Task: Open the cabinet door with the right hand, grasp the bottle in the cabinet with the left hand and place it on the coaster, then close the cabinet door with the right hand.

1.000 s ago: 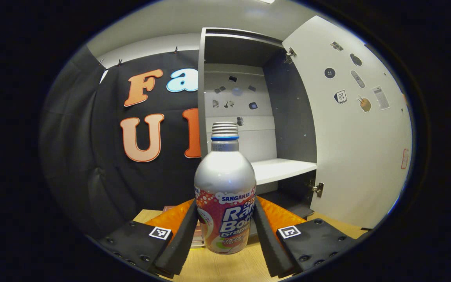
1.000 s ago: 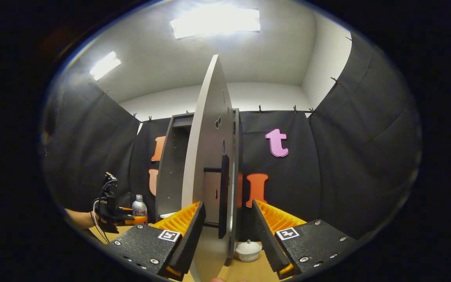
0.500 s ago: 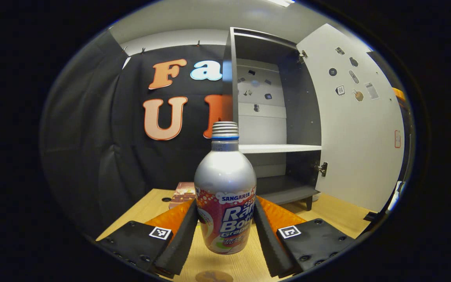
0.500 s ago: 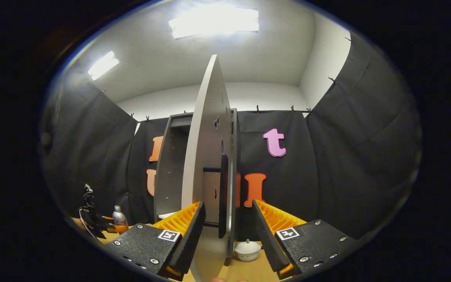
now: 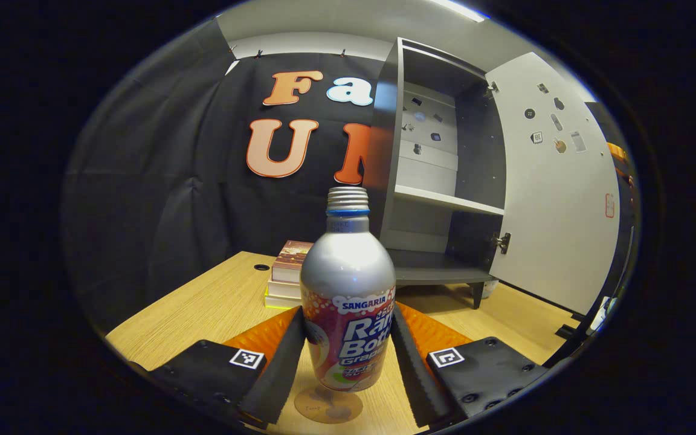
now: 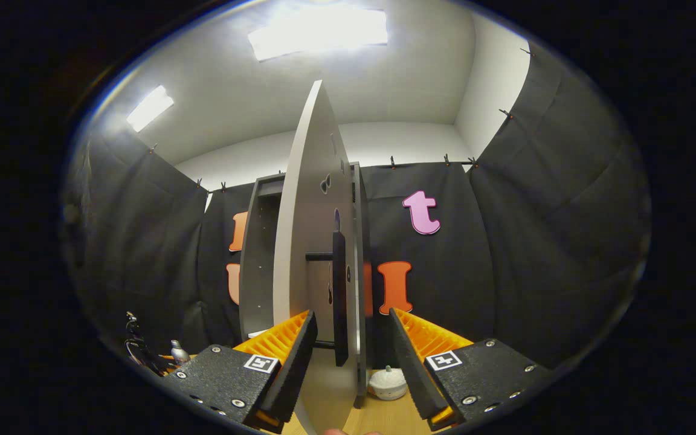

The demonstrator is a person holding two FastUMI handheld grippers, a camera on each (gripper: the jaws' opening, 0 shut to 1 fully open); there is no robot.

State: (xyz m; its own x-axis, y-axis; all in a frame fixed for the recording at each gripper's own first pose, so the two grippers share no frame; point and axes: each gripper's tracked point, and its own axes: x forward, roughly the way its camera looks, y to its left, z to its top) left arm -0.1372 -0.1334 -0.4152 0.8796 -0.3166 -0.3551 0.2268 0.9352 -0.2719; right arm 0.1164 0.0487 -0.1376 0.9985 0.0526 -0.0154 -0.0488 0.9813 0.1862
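In the left gripper view, a silver bottle (image 5: 348, 290) with a colourful label and a ribbed neck stands upright between the fingers of my left gripper (image 5: 348, 314), which is shut on it. A round tan coaster (image 5: 328, 406) lies on the wooden table right under the bottle's base; contact between them cannot be told. The grey cabinet (image 5: 426, 181) stands open at the right, its white door (image 5: 556, 181) swung wide. In the right gripper view, my right gripper (image 6: 351, 315) is open around the door's black handle (image 6: 339, 296), with the door (image 6: 306, 241) edge-on. The bottle (image 6: 177, 350) shows small at the far left.
A stack of books (image 5: 287, 275) lies on the table (image 5: 203, 308) left of the cabinet. A small white lidded pot (image 6: 388, 382) sits on the table beyond the door. The cabinet's shelves (image 5: 444, 202) are bare. Black cloth walls close in on all sides.
My left gripper has carried the bottle back and down from the cabinet, so the coaster now lies under its base. The right gripper has stayed at the door handle.
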